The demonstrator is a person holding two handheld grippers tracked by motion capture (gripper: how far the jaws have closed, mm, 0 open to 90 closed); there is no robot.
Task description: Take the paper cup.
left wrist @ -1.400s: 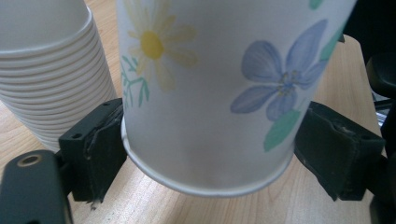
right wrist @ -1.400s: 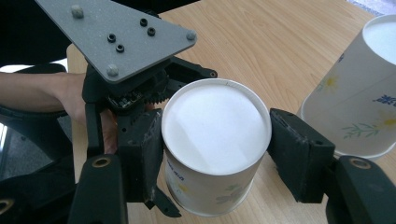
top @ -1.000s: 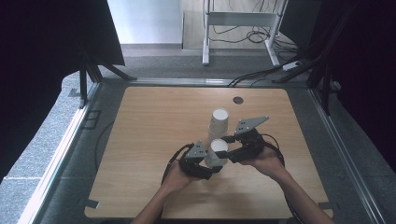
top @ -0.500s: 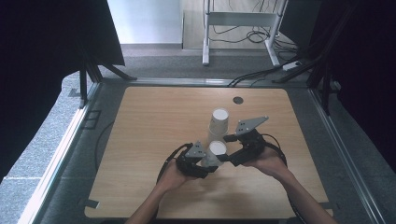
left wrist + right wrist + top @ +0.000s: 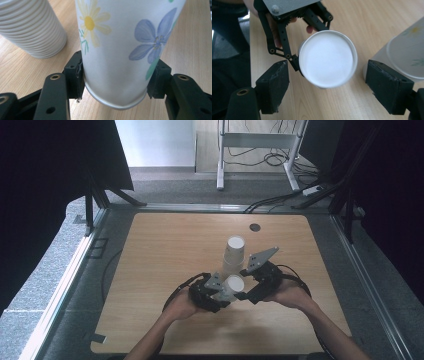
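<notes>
A paper cup (image 5: 117, 37) printed with yellow and blue flowers sits between the pads of my left gripper (image 5: 116, 80), which is shut on it near its narrow end. In the high view the cup (image 5: 233, 283) is held just above the table between both hands. My right gripper (image 5: 327, 87) faces the cup's white round end (image 5: 328, 58). Its jaws have just been opening and stand on either side of the cup without touching it. A stack of matching cups (image 5: 234, 251) stands upside down just behind.
The wooden table (image 5: 165, 265) has a small dark round spot (image 5: 255, 227) near its far edge. Black cables (image 5: 180, 287) trail from the grippers. Beyond the table are a white metal stand (image 5: 255, 150) and floor cables.
The right gripper's jaws have parted from the cup, and the left gripper now grips it. Both hands have stayed about where they were.
</notes>
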